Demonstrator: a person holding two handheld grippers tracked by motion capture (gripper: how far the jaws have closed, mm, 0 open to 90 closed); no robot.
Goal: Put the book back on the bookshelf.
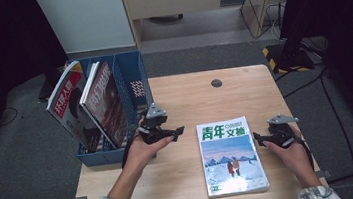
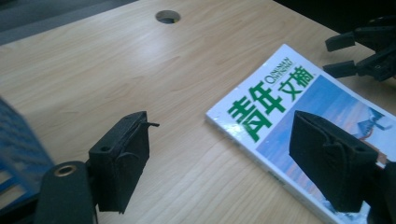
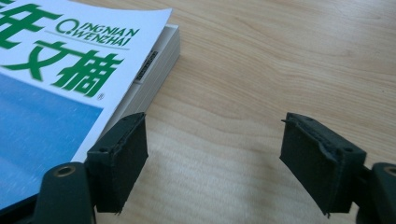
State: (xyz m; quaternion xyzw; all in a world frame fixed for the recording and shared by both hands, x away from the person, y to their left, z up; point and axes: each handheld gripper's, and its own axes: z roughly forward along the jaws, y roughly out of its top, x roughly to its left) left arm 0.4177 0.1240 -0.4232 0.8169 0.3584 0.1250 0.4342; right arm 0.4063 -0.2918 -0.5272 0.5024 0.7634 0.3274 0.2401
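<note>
Both grippers' fingers spread, empty, flanking the magazine (image 1: 232, 156); high view adds the blue rack (image 1: 132, 84).

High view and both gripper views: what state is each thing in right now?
Left gripper: open, empty, beside the file rack.
Right gripper: open, empty, at the magazine's right edge.
Magazine: closed, flat on the table, cover up.
Blue file rack: upright, two magazines leaning inside.
</note>
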